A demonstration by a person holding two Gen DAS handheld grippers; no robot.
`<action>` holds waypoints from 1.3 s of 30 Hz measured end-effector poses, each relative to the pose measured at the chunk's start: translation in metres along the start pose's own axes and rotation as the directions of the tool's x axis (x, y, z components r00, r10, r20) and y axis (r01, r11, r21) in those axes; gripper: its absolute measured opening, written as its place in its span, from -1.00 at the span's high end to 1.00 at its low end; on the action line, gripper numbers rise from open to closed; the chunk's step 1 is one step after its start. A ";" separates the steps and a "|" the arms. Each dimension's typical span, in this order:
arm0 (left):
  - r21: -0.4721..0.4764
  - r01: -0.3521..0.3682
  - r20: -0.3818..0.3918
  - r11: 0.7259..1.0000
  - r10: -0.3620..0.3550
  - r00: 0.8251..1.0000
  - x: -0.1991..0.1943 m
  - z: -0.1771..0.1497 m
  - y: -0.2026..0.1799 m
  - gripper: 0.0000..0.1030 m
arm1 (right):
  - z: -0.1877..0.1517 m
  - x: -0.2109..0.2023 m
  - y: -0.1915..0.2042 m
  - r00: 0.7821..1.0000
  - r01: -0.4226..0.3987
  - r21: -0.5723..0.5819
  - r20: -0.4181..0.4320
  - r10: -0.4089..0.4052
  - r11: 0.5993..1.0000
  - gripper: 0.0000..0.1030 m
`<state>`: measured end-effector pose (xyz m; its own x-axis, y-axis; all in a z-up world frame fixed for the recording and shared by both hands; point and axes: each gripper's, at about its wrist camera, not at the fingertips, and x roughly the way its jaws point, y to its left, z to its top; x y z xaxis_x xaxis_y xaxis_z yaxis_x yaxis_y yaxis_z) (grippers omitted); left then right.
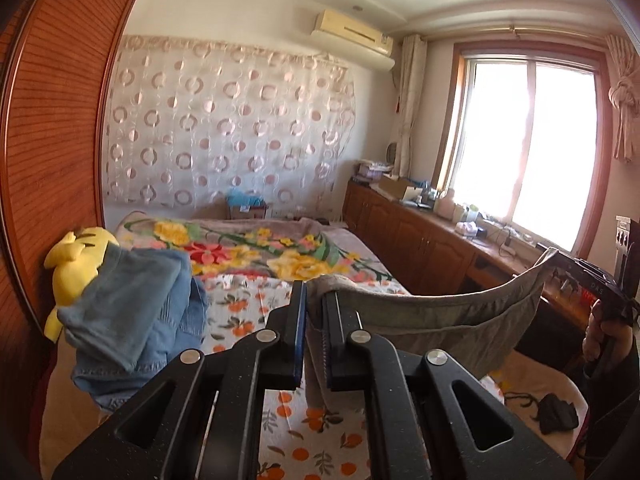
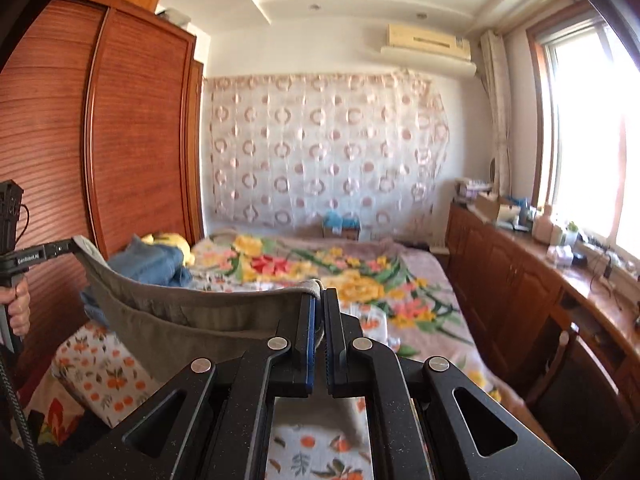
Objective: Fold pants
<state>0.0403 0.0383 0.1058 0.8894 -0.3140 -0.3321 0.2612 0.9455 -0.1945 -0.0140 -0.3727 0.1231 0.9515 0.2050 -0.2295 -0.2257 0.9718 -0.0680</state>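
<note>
Left wrist: both grippers (image 1: 316,300) (image 2: 320,304) clamp grey pants (image 1: 432,312); denim pile (image 1: 136,312) beside, bed (image 1: 280,248) below.

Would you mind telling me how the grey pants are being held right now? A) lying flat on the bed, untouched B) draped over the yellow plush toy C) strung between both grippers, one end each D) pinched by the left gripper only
C: the left gripper and the right gripper each clamp one end of the grey pants, which sag between them above the bed.
</note>
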 end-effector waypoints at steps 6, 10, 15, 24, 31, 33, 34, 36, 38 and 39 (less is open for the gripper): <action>0.008 -0.041 -0.042 0.999 0.041 0.998 0.036 0.010 0.012 0.85 | 0.006 0.052 0.007 0.998 -0.007 -0.037 -0.070 0.005 0.999 0.93; 0.008 -0.102 -0.084 0.995 0.102 0.991 0.081 0.026 0.029 0.85 | 0.022 0.113 0.000 0.993 0.018 -0.050 -0.118 -0.024 0.999 0.93; 0.013 -0.127 -0.001 0.992 0.127 0.992 0.081 0.064 0.027 0.85 | 0.075 0.122 0.000 0.999 0.024 -0.002 -0.031 -0.024 1.000 0.93; 0.011 -0.129 -0.074 0.992 0.130 0.989 0.071 -0.009 0.035 0.85 | -0.009 0.090 0.019 0.995 -0.020 -0.010 -0.098 0.019 1.000 0.93; -0.047 -0.177 -0.335 0.983 0.152 0.930 0.114 -0.146 0.050 0.85 | -0.169 0.115 0.035 0.910 -0.052 0.059 -0.409 0.072 0.997 0.93; -0.046 -0.189 -0.357 0.981 0.160 0.920 0.116 -0.159 0.049 0.85 | -0.187 0.111 0.034 0.899 -0.044 0.090 -0.432 0.079 0.995 0.93; -0.045 -0.192 -0.364 0.980 0.163 0.917 0.116 -0.163 0.048 0.85 | -0.190 0.108 0.033 0.897 -0.047 0.102 -0.434 0.087 0.994 0.93; -0.055 -0.196 -0.371 0.979 0.162 0.914 0.115 -0.166 0.047 0.85 | -0.193 0.104 0.032 0.897 -0.054 0.126 -0.430 0.104 0.990 0.93; -0.055 -0.197 -0.372 0.979 0.163 0.914 0.112 -0.165 0.048 0.85 | -0.189 0.109 0.026 0.896 -0.055 0.133 -0.432 0.108 0.990 0.93; -0.051 -0.199 -0.373 0.979 0.166 0.913 0.111 -0.165 0.046 0.85 | -0.189 0.110 0.023 0.894 -0.056 0.134 -0.434 0.109 0.989 0.93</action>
<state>0.0888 0.0327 -0.0925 0.7153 -0.1620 -0.6798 0.0595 0.9834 -0.1717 0.0458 -0.3497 -0.0876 0.7357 0.2393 -0.6336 -0.2487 0.9656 0.0758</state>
